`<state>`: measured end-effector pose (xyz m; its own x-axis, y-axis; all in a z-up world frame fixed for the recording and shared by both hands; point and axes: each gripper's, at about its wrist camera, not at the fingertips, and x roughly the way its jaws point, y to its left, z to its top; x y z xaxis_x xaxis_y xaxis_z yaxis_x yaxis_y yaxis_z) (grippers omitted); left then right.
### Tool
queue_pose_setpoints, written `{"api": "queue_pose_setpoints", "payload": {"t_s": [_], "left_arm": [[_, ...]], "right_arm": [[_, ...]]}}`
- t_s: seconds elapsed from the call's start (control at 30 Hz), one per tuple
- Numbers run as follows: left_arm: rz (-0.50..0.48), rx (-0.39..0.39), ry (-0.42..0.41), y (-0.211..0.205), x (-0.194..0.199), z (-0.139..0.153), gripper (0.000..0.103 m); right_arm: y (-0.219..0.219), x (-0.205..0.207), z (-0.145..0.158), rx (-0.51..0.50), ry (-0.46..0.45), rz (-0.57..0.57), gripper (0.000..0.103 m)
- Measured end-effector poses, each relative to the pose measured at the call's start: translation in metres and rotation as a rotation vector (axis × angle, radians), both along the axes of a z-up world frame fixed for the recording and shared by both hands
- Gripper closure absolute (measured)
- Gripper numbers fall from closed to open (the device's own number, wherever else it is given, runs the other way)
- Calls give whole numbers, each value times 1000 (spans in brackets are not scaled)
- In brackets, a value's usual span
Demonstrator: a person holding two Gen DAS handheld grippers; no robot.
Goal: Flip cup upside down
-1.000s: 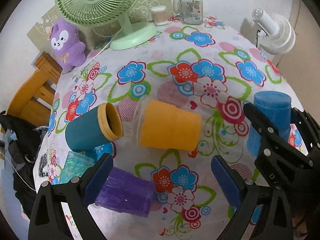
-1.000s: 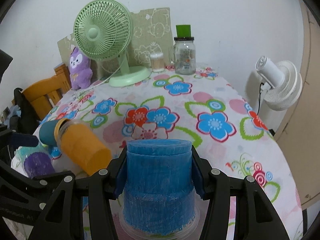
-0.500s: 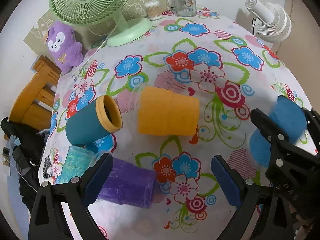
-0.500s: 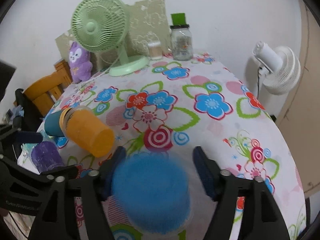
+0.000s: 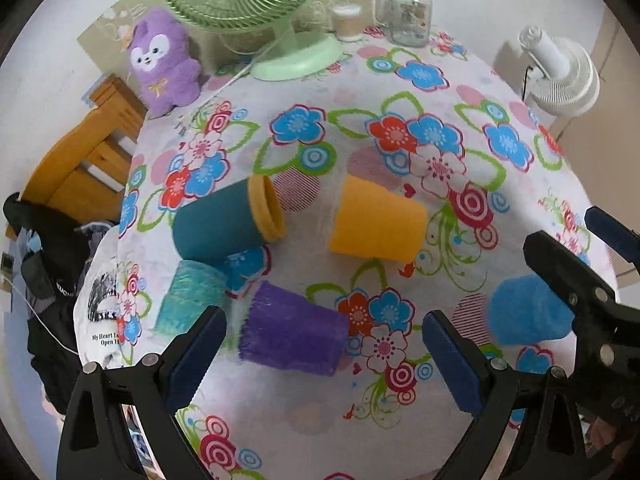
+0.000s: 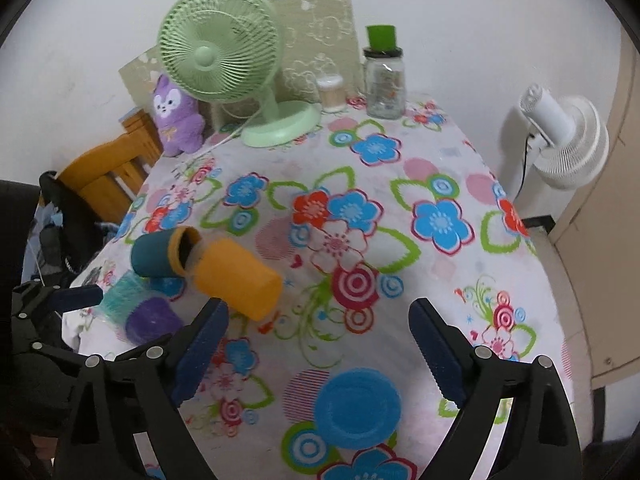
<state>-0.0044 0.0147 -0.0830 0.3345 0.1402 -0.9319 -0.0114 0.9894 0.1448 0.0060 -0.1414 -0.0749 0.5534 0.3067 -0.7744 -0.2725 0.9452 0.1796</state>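
Right gripper (image 6: pixel 318 344): my jaws are spread wide and hold nothing, hanging above the blue cup.
Blue cup (image 6: pixel 357 407): bottom up on the tablecloth (image 6: pixel 436 280), clear of both my pads.
Left gripper (image 5: pixel 324 354): also spread wide and bare, above the purple cup (image 5: pixel 294 334), which lies on its side.
Orange cup (image 5: pixel 378 225): on its side, mid-table.

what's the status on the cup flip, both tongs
Right tongs open, above blue cup. Blue cup upside down on tablecloth, apart from both pads. Left tongs open, empty, purple cup lying just ahead.
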Motion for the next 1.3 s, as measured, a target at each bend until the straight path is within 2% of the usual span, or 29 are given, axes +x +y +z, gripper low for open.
{"api": "queue_pose_setpoints", "payload": {"t_s": [0.27,0.43,0.83,1.07,1.3], "left_arm": [[98,-48,-45,29,-5,38,3],[175,-119,-89,50,-8,64,3],[172,-136,-249,59,-22,121,3],[176,-170,-291,62,-29,141,3],[177,-159,-327,58,-36,152,3]], "right_arm": [[18,0,48,-25,-34,28,7],[28,-4,74,-67,-71,61,6],[32,-13,119,-77,-131,40,6],[26,-22,136,-59,-125,-10,6],[24,-27,142,-63,-139,-27,6]]}}
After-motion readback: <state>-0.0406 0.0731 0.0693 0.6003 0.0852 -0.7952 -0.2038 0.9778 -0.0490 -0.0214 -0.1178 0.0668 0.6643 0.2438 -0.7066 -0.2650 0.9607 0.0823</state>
